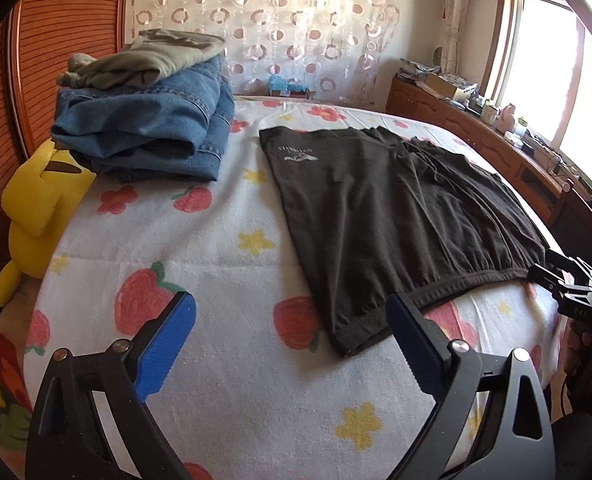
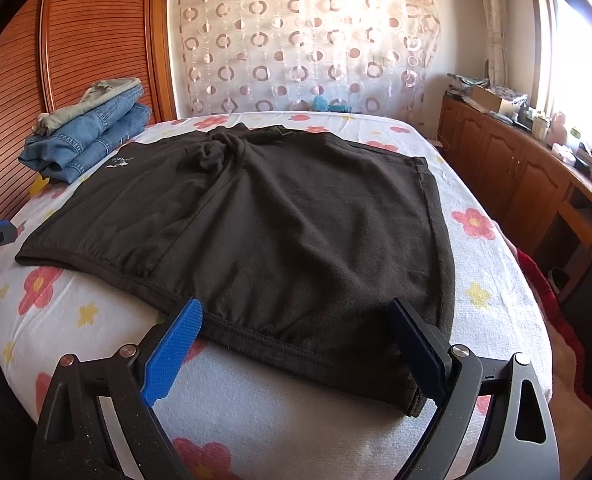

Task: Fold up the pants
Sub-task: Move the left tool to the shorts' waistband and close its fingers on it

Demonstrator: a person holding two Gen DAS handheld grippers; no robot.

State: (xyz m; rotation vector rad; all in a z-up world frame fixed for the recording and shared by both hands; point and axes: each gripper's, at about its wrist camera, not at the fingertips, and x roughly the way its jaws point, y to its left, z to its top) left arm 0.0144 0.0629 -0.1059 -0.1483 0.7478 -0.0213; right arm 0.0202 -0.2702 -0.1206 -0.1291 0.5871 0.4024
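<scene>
Left gripper [image 1: 290, 320]: jaws wide open, holding nothing, poised over the bedsheet with the near left corner of the black pants [image 1: 384, 208] at 1 o'clock, just beside the right finger. Right gripper [image 2: 296, 328]: jaws equally wide open and empty, straddling the near hem of the same pants without closing on it.

The black pants lie flat across the middle of the bed [image 2: 256, 412], already doubled into a broad, short panel; a bunched drawstring or waist area sits at the far edge, at 12 o'clock in the right wrist view. Judged from this layout, at least one fold is complete and one or more remain; the next step likely requires both jaws to close on the near hem.

Count: one pair of black pants in work; one stack of folded garments at 10 o'clock, comprising folded blue jeans [image 1: 144, 128] with one olive-grey garment [image 1: 152, 58] on top; one yellow plush toy [image 1: 40, 204] at the bed's left edge.
</scene>
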